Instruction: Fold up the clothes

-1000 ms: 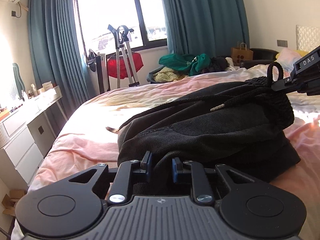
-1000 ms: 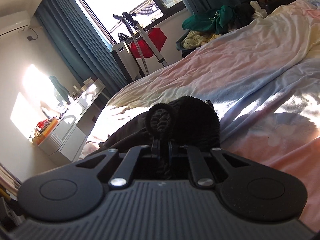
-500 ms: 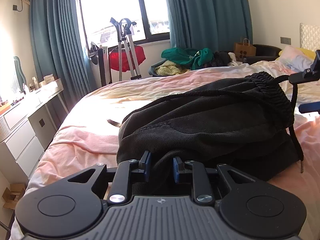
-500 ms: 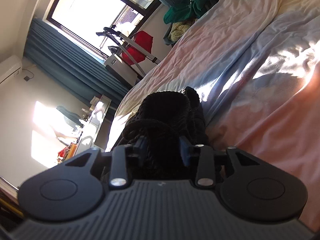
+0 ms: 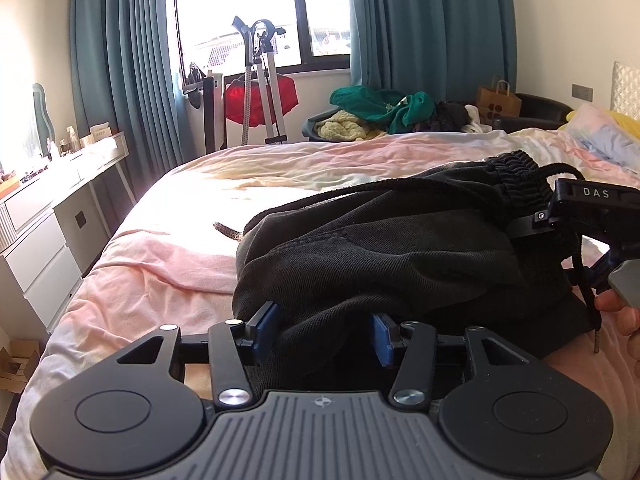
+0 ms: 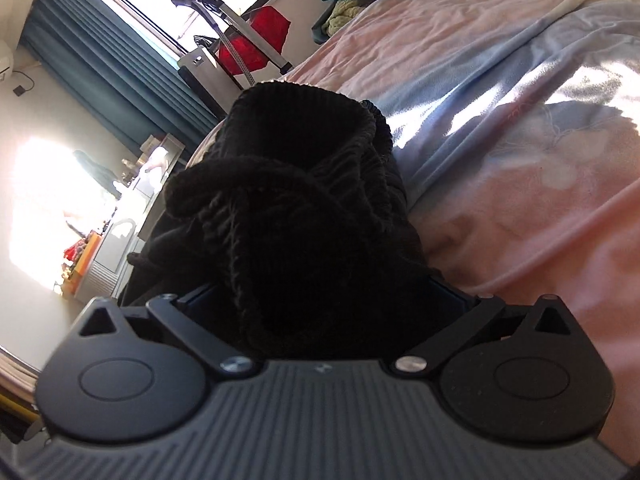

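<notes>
Between both grippers' jaws, black trousers (image 5: 380, 248)

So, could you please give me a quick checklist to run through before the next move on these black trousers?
1. Left gripper released: ok, its jaws have just been opening, though cloth lies between the blue pads.
2. Right gripper released: ok, its jaws have just been opening wide, with the waistband bunched between them.
3. Black trousers resting on the bed: ok.
4. Fold flat and neat: not ok, the cloth is humped.
5. Drawstring tucked in: not ok, it hangs loose.
</notes>
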`<control>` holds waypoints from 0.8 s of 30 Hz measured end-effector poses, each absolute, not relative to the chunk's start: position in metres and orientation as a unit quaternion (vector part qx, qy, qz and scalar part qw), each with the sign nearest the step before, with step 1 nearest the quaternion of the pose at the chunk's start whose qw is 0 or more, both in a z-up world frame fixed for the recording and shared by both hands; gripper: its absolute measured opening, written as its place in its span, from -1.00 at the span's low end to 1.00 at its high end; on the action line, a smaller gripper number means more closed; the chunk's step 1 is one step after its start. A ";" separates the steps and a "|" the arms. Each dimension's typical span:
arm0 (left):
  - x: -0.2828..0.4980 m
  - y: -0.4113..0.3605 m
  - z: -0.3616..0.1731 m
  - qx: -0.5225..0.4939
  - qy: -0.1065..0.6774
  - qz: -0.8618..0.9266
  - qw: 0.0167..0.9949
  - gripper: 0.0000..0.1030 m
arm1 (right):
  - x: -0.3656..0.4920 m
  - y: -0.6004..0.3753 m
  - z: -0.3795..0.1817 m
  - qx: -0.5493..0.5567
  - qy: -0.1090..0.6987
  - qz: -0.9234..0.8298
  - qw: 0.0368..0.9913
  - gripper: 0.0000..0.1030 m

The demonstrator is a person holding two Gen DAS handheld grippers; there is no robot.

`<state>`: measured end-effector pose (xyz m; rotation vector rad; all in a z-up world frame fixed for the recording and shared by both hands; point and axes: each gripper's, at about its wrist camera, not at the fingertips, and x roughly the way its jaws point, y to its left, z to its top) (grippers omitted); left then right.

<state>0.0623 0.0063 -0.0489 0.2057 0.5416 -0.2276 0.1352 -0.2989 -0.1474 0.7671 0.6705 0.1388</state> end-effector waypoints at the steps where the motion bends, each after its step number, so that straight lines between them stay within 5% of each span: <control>1: 0.063 0.006 -0.049 0.103 0.267 -0.112 0.952 0.04 | 0.138 -0.301 -0.149 0.377 0.317 0.074 0.867 1.00; 21: 0.069 0.010 -0.054 0.069 0.275 -0.116 0.952 0.11 | 0.142 -0.287 -0.146 0.339 0.347 0.070 0.872 1.00; 24: 0.065 0.027 -0.043 0.015 0.275 -0.133 0.952 0.27 | 0.140 -0.285 -0.146 0.338 0.343 0.068 0.874 1.00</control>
